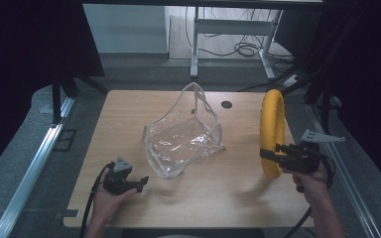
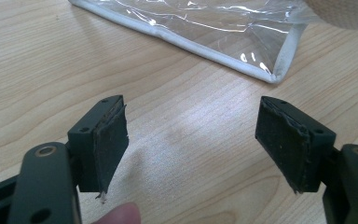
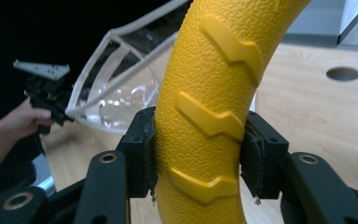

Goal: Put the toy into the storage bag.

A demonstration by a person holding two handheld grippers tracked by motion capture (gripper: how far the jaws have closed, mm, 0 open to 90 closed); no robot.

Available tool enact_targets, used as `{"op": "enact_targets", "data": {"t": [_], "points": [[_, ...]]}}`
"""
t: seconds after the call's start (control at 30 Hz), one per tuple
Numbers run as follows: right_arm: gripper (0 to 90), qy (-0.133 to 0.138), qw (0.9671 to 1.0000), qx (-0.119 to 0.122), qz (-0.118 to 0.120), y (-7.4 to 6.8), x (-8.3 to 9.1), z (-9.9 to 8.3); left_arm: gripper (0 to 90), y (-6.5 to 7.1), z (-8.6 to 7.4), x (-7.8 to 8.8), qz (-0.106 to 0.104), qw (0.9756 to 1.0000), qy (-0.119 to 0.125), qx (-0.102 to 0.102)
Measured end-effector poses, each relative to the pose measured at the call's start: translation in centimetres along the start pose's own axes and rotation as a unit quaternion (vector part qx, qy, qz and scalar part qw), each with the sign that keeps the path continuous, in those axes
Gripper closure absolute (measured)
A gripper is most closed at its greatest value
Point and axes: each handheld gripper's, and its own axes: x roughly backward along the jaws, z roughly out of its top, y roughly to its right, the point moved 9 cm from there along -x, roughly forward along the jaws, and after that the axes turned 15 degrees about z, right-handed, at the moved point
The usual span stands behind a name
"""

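The jaws of the right gripper [image 3: 196,161] are clamped tight on a big yellow ring [image 3: 212,102], one black pad on each side of it. The jaws of the left gripper [image 2: 191,144] stand wide apart with nothing between them, just above the bare wood.

The yellow ring [image 1: 272,133] is held standing up on its edge, near the right edge of the light wooden counter [image 1: 228,193]. It looks rubbery, with a bumpy skin and raised zigzag bars along its outside. The right gripper [image 1: 278,153] grabs it low down on the near side.

In the middle of the counter sits a clear plastic bag [image 1: 183,136] with a white trim along its edges. It is shiny and crinkly, and its mouth stands open and tall at the back. One trimmed corner of the bag [image 2: 275,74] lies just ahead of the left gripper, not touching it. The left gripper [image 1: 129,181] rests near the front left of the counter.

There is open wood between the bag and the ring, and a wide bare strip along the front edge between the two hands. The back left corner is open too. A small round dark hole [image 1: 226,104] is in the counter behind the bag.

Count them: one ring, one bag, two grippers, one hole.
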Motion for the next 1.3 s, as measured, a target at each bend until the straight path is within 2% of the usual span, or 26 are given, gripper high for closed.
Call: {"op": "enact_targets", "data": {"t": [0.03, 0.23, 0.5, 0.57, 0.6, 0.7, 0.73, 0.83, 0.87, 0.97, 1.1, 1.13, 1.17, 1.2, 1.3], "points": [[51.3, 0.000, 1.0000, 0.000, 0.000, 0.0, 0.0, 0.0, 25.3, 0.0, 0.0, 0.0, 0.000, 1.0000, 0.001, -0.002], [51.2, 0.051, 0.9986, 0.009, -0.010, -0.8, -0.4, 1.7, 25.3, 0.0, 0.0, 0.0, 0.000, 1.0000, 0.001, -0.001], [51.1, 0.087, 0.9954, 0.022, -0.034, -1.6, -1.3, 3.1, 25.3, 0.0, 0.0, 0.0, -0.001, 1.0000, 0.000, -0.004], [51.0, 0.104, 0.9928, 0.034, -0.048, -1.9, -1.8, 3.7, 25.3, 0.1, 0.0, 0.0, -0.003, 1.0000, -0.001, -0.005], [51.0, 0.104, 0.9928, 0.034, -0.048, -1.9, -1.8, 3.7, 25.3, 0.1, 0.0, 0.0, -0.003, 1.0000, -0.001, -0.005], [51.0, 0.120, 0.9900, 0.044, -0.060, -2.4, -2.3, 4.4, 25.3, 0.1, 0.0, -0.1, -0.002, 1.0000, -0.001, -0.007], [51.0, 0.126, 0.9881, 0.056, -0.067, -2.8, -2.7, 4.9, 25.3, 0.1, 0.0, -0.1, -0.002, 1.0000, -0.001, -0.007], [50.9, 0.135, 0.9865, 0.061, -0.069, -3.1, -3.0, 5.2, 25.3, 0.1, 0.0, -0.1, -0.003, 1.0000, -0.001, -0.007], [50.8, 0.145, 0.9845, 0.068, -0.071, -3.5, -3.4, 5.7, 25.3, 0.1, 0.0, -0.1, -0.003, 1.0000, -0.001, -0.006], [50.8, 0.159, 0.9824, 0.070, -0.069, -3.9, -3.8, 6.6, 25.3, 0.1, -0.1, -0.1, -0.002, 1.0000, -0.001, -0.007], [50.8, 0.169, 0.9806, 0.075, -0.064, -4.4, -4.1, 7.6, 25.3, 0.1, -0.1, -0.1, -0.003, 1.0000, -0.001, -0.007], [50.7, 0.176, 0.9787, 0.083, -0.066, -4.7, -4.3, 8.0, 25.3, 0.0, -0.1, -0.1, -0.003, 1.0000, -0.001, -0.007], [50.7, 0.176, 0.9787, 0.083, -0.066, -4.7, -4.3, 8.0, 25.3, 0.0, -0.1, -0.1, -0.003, 1.0000, -0.001, -0.007], [50.7, 0.183, 0.9765, 0.090, -0.071, -5.0, -4.5, 8.3, 25.3, 0.0, -0.1, -0.1, -0.003, 1.0000, -0.001, -0.006], [50.7, 0.186, 0.9756, 0.093, -0.072, -5.2, -4.6, 8.5, 25.3, 0.0, -0.1, -0.1, -0.003, 1.0000, -0.001, -0.006]]}}
